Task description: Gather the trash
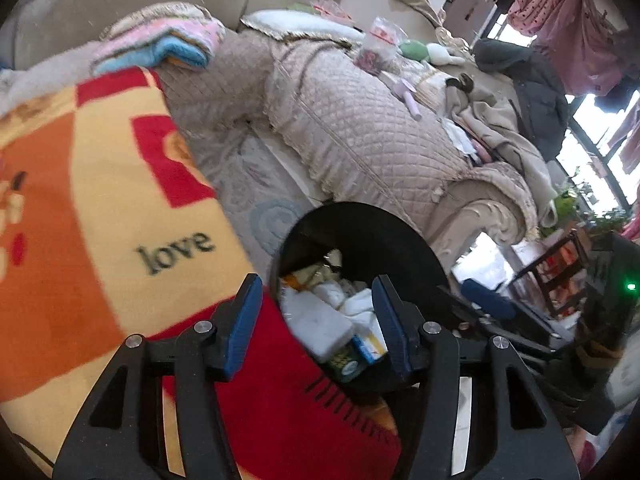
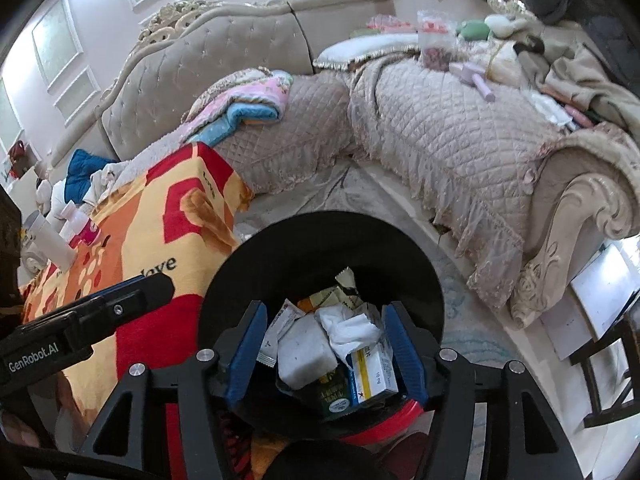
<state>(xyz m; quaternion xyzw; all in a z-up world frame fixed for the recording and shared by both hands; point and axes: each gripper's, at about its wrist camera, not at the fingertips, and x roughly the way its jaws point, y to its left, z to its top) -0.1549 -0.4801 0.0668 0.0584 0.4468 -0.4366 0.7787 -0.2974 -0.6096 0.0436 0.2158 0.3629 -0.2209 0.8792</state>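
The round black trash bin with a black liner (image 2: 320, 248) stands on the pale patterned floor rug (image 2: 472, 320), tight against the near corner of the table draped in an orange, yellow and red fleece blanket printed "love" (image 1: 104, 216). Inside it lies the collected trash: a white foam-like block (image 2: 306, 350), a crumpled white tissue (image 2: 348, 326), a white medicine box with a yellow stripe (image 2: 374, 368), a green-labelled packet (image 2: 334, 394) and torn sachets.

The right gripper (image 2: 324, 350) hangs over the bin's mouth with its blue-padded jaws spread and nothing pinched between them. The left gripper (image 1: 316, 320) sits at the bin's blanket-side rim, likewise spread and empty.

Around the bin, the way is crowded — the beige quilted sofa cover (image 1: 360, 128) runs along the rug's far edge, strewn with a folded pink and blue towel (image 1: 172, 40), a clear bag of red snacks (image 2: 434, 40) and a lilac comb (image 2: 476, 76). Small white bottles (image 2: 68, 216) stand at the table's far-left edge.
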